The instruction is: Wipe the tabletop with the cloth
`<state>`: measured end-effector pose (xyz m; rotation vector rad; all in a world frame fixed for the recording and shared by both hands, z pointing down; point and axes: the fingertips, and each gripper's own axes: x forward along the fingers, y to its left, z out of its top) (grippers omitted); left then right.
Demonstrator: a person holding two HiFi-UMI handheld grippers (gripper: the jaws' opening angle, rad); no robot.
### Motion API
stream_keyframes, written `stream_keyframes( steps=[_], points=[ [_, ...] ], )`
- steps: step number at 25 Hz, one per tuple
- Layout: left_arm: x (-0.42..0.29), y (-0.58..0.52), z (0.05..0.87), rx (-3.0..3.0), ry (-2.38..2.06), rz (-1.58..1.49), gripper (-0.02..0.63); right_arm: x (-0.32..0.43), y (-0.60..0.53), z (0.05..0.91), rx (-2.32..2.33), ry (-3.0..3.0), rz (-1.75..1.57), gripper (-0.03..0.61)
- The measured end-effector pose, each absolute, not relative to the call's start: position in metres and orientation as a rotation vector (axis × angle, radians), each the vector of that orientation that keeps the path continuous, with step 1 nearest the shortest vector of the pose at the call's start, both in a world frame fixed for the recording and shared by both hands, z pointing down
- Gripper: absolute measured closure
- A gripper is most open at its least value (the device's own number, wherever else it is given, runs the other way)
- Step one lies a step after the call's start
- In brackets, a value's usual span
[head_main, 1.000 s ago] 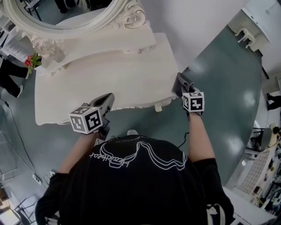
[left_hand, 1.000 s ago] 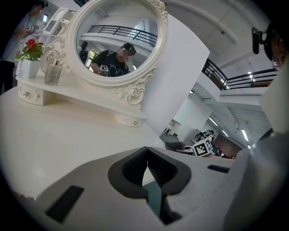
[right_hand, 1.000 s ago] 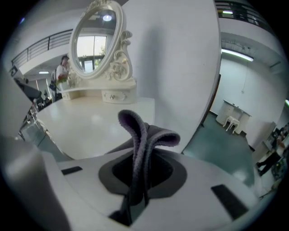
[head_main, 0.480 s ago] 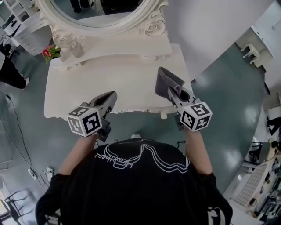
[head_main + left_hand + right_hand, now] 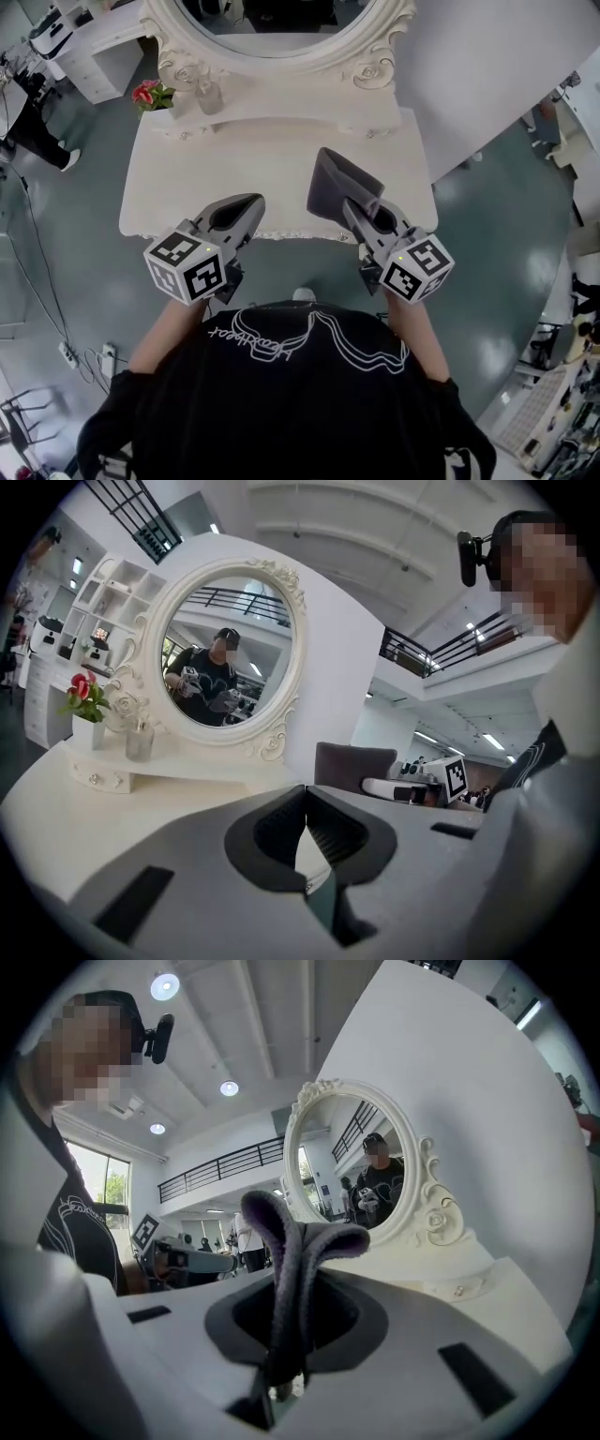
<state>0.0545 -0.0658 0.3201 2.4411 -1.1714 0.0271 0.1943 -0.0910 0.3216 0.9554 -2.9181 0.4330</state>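
- Cloth (image 5: pixel 337 183): a folded grey bunch, its lower end clamped in my right claw (image 5: pixel 359 211). The rest stands free ahead of the tips, over the near part of the tabletop (image 5: pixel 262 169).
- Only a narrow bite is held, so drag on the surface may pull it out.
- If the free fold flops aside, the claw tips could scrape the white top.
- My left claw (image 5: pixel 242 208), to the left, is closed on nothing and cannot steady it.
- A long stroke ahead could knock over the glass bottle (image 5: pixel 208 96) and flowers (image 5: pixel 148 94).
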Motion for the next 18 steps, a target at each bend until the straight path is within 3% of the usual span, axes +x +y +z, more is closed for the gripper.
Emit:
stream_keyframes(
  steps=[18],
  points=[
    [0.032,-0.054,0.325,2.417,-1.161,-0.009,0.609,0.158,-0.073,0.327,0.895,-2.908,0.453,0.531]
  ],
)
